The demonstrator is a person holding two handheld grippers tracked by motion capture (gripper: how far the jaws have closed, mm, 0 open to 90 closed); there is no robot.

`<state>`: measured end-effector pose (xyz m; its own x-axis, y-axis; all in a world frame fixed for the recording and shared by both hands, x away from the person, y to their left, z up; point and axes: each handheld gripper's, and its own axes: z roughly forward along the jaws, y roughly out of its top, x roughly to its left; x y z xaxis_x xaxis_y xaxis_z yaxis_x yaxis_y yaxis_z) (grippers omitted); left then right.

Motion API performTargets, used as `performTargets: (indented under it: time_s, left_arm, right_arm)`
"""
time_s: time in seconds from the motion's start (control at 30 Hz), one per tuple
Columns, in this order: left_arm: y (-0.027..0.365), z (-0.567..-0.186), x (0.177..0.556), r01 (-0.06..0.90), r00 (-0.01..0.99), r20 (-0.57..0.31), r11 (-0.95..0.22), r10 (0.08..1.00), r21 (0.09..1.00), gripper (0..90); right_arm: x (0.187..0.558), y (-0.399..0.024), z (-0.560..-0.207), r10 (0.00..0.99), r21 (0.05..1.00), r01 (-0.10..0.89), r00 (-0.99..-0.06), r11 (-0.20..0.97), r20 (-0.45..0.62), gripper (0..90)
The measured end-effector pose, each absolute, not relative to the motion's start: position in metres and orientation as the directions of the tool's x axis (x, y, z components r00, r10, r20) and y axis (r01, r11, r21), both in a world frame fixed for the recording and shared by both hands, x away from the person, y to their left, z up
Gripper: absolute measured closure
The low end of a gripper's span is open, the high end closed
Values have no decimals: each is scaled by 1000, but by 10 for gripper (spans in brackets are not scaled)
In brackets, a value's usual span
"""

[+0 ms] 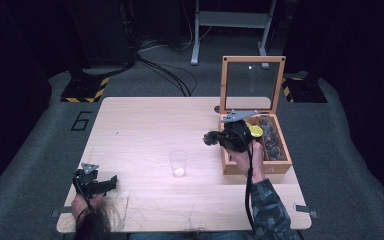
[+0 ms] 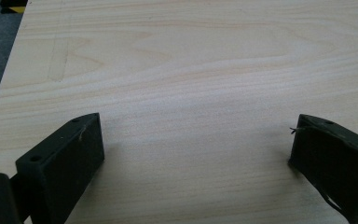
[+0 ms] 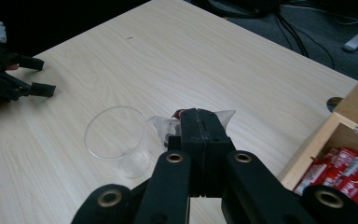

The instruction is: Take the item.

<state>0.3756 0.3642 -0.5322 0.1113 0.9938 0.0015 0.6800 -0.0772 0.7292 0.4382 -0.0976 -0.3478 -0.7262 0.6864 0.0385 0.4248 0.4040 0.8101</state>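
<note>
My right gripper [image 1: 211, 138] [image 3: 200, 120] hovers above the table just left of the open wooden box [image 1: 255, 168], its jaws shut on a small clear-wrapped packet [image 3: 159, 124] with a bit of red showing at the tips. A clear plastic cup [image 1: 178, 163] [image 3: 116, 135] stands upright below and left of it, a small pale thing at its bottom. My left gripper [image 1: 111, 182] [image 2: 196, 126] rests low at the table's near left corner, its jaws open over bare wood; the right gripper view has it [image 3: 37, 77] at the far left.
The box's glass lid [image 1: 252, 82] stands upright at the back. Inside lie red packets [image 3: 349, 168], a yellow item [image 1: 255, 130] and several dark round pieces. The wooden table [image 1: 145, 120] is bare between cup and left gripper. Cables and stands lie on the floor behind.
</note>
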Motion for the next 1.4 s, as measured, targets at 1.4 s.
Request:
performTargets:
  time_s: [1.4]
  left_arm:
    - [364, -532, 375, 683, 111, -1, -76, 994, 726, 23]
  right_arm:
    - [446, -7, -395, 537, 720, 411, -841, 559, 62, 900]
